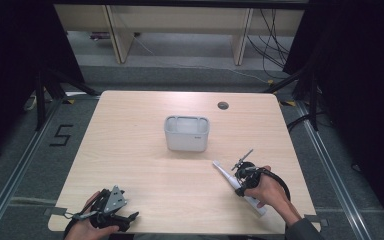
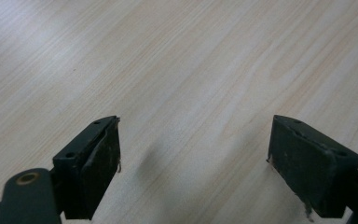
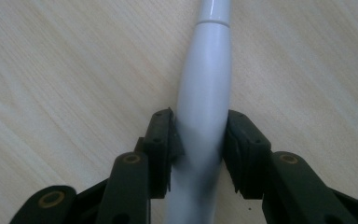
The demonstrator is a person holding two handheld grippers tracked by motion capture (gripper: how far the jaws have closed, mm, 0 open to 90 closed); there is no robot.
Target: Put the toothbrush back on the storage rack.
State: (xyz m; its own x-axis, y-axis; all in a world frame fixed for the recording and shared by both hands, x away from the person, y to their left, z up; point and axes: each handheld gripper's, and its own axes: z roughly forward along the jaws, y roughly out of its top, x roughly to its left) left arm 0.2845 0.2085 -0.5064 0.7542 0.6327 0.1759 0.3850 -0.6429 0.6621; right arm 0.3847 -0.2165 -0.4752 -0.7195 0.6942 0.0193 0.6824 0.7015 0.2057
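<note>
Right hand-held gripper (image 3: 199,140): pads pressing both flanks of a white electric toothbrush handle (image 3: 204,84), seen close in its own view; high view is showing the handle (image 1: 228,178) lying near the table's (image 1: 130,150) right front corner. Left hand-held gripper (image 2: 193,158): gaping wide over bare wood. Grey bin (image 1: 186,133) sitting mid-table, well apart

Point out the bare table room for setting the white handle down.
Bare: the table left of the tub, between it and the left gripper, and the strip behind the tub. Crowded: the near right, where the right gripper clasps the white handle.
</note>
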